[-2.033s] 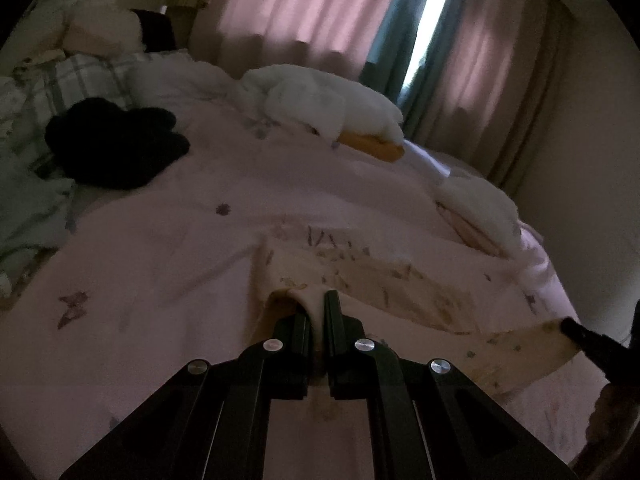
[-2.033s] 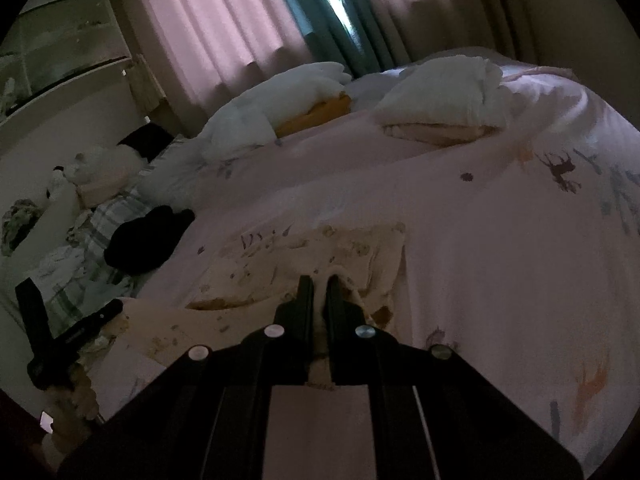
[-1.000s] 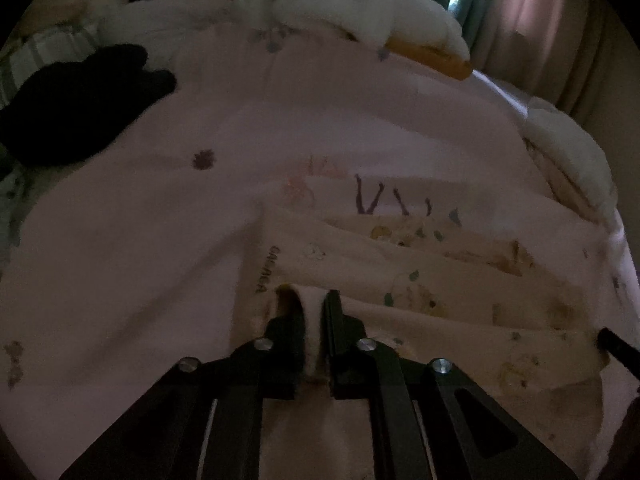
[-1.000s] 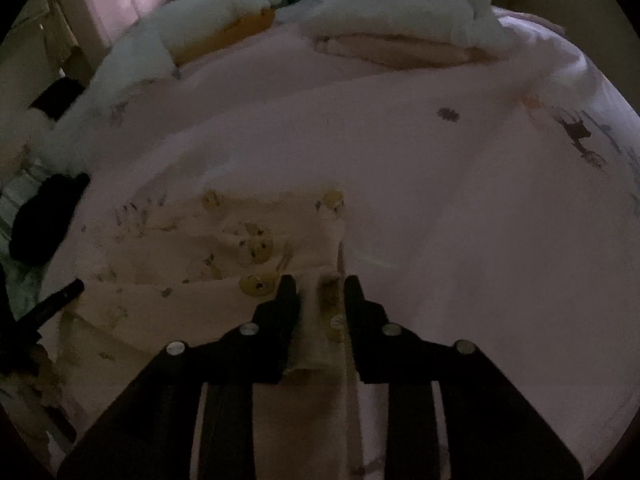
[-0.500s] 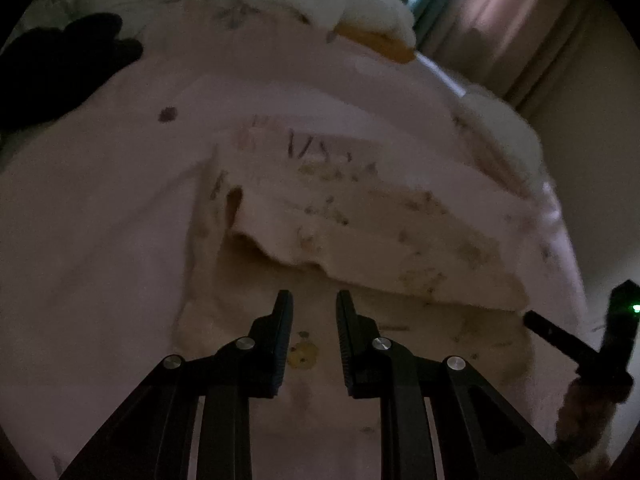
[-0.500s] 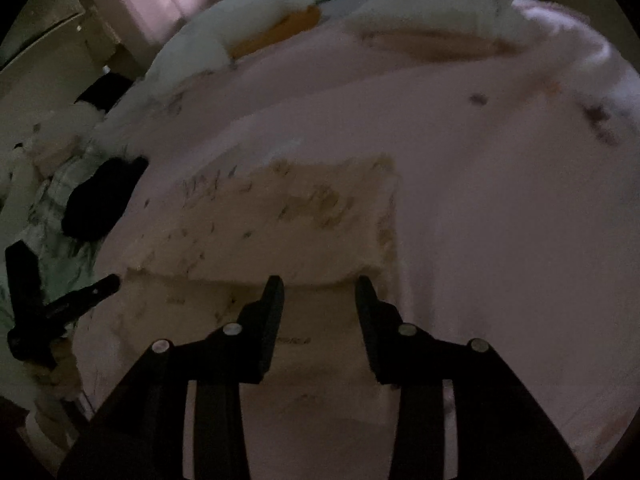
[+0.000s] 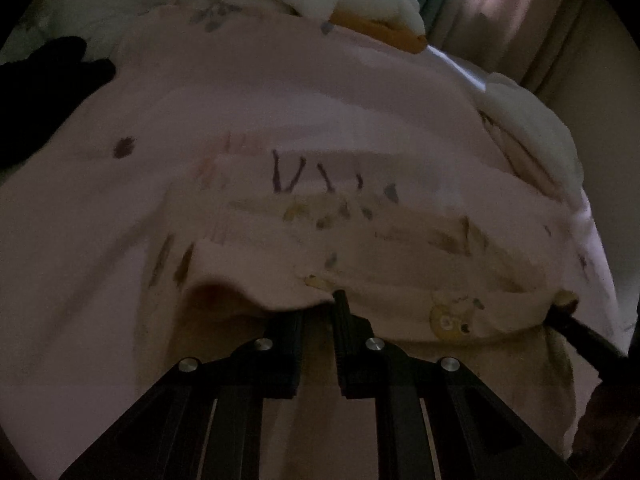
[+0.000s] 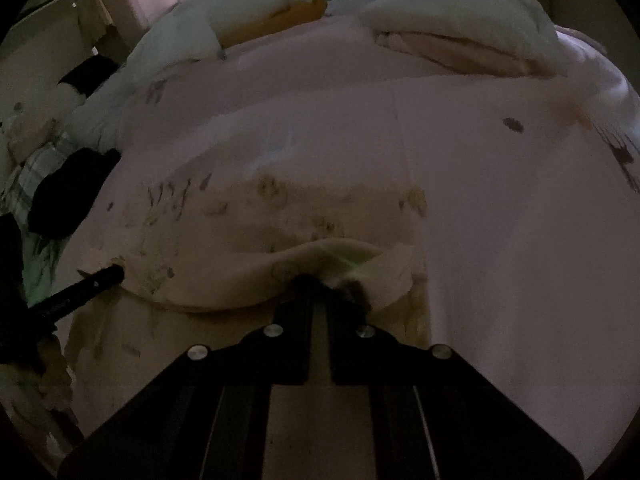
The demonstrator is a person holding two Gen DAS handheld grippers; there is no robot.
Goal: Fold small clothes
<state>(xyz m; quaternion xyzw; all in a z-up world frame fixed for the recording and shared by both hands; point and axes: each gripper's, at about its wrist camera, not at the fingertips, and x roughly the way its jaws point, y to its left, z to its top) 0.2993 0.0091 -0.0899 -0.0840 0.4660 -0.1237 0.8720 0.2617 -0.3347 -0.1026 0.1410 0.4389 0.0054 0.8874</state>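
Observation:
A small cream garment with animal prints (image 7: 400,240) (image 8: 248,248) lies folded on the pink bedspread (image 7: 280,92) (image 8: 500,220). My left gripper (image 7: 320,300) has pushed under the near folded edge at the garment's left end; its fingers stand slightly apart with cloth draped over the tips. My right gripper (image 8: 324,284) is at the fold's right end with fingers close together and cloth bunched over the tips. Each gripper's tip shows in the other view, the right in the left wrist view (image 7: 576,324), the left in the right wrist view (image 8: 100,278).
White pillows with an orange one (image 7: 380,32) (image 8: 280,16) lie at the head of the bed. A folded white stack (image 8: 468,32) (image 7: 532,132) sits to the right. A black garment (image 7: 56,76) (image 8: 68,192) lies at the left. Curtains hang behind.
Both grippers let go of the folded-over edge and opened, then moved forward and lower; they now sit under the near fold with narrower gaps.

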